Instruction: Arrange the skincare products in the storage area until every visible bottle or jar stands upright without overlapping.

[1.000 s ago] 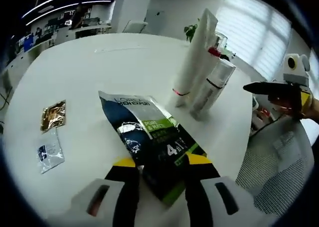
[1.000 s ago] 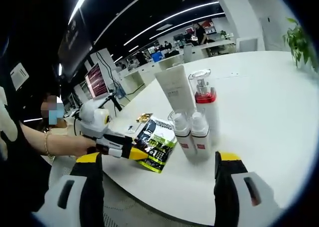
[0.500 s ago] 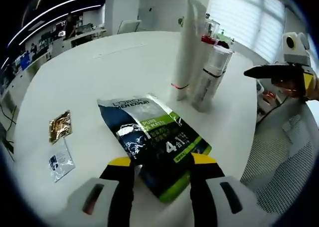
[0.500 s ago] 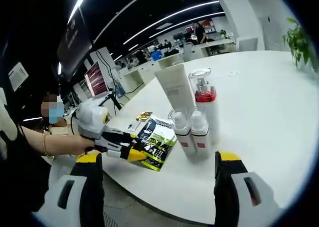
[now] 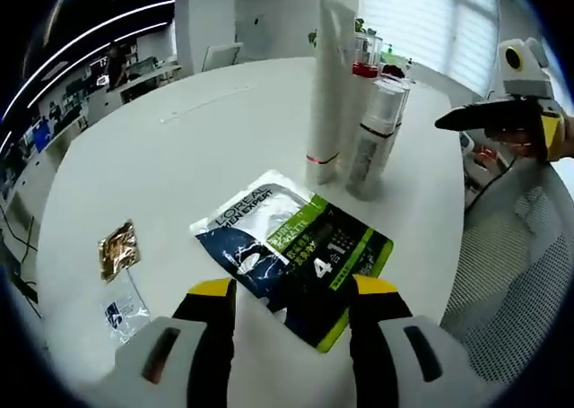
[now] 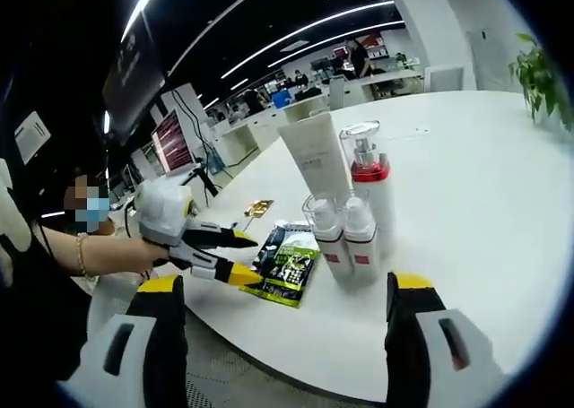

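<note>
We think the step now is dealing with the flat pouch, the one thing that lies down on the white worktop. Our left gripper hangs just over its near end with its jaws apart, holding nothing. Our right gripper waits off the worktop's edge, jaws wide apart and holding nothing too.

The pouch is dark blue, silver and green, shiny and crinkly, with a big "4" on it. It lies flat, just in front of the standing things: a tall white tube, a pump bottle with a red band, and two small clear-capped bottles. These stand close together and upright.

Next we would need to close the left jaws on the pouch's edge. It looks thin and floppy, so standing it up may be hard.

Two little sachets lie off to the side.
</note>
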Tool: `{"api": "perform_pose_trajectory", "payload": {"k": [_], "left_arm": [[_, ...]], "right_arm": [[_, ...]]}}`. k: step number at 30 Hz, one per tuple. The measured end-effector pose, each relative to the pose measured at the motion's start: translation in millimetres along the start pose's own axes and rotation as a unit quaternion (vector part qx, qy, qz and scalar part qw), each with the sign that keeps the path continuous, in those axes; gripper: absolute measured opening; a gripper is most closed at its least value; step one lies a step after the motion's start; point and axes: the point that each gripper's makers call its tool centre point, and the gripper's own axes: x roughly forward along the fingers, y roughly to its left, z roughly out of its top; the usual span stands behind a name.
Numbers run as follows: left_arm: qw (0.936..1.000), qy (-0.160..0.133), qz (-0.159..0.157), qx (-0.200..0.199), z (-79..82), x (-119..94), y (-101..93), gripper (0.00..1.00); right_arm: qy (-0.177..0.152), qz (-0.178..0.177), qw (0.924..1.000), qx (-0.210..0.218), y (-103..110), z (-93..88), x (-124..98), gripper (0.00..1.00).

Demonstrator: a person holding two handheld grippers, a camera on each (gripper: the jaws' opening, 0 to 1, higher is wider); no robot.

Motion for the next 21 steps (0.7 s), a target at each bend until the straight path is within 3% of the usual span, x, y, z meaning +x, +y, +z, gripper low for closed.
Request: {"api": "perform_pose_trajectory", "payload": {"k": [8, 21], "left_arm": [[0.9992, 0.006, -0.008, 0.038, 5.2, 18, 1.4, 0.54], [0.9983, 0.025, -0.029, 0.044, 1.8, 28, 1.3, 0.61]], "right_arm": [[0.006, 0.0, 1.0, 0.0, 1, -2.2, 1, 0.93], [0.014, 0.003, 0.9999, -0.001, 2, -5.9, 2, 0.93]]}}
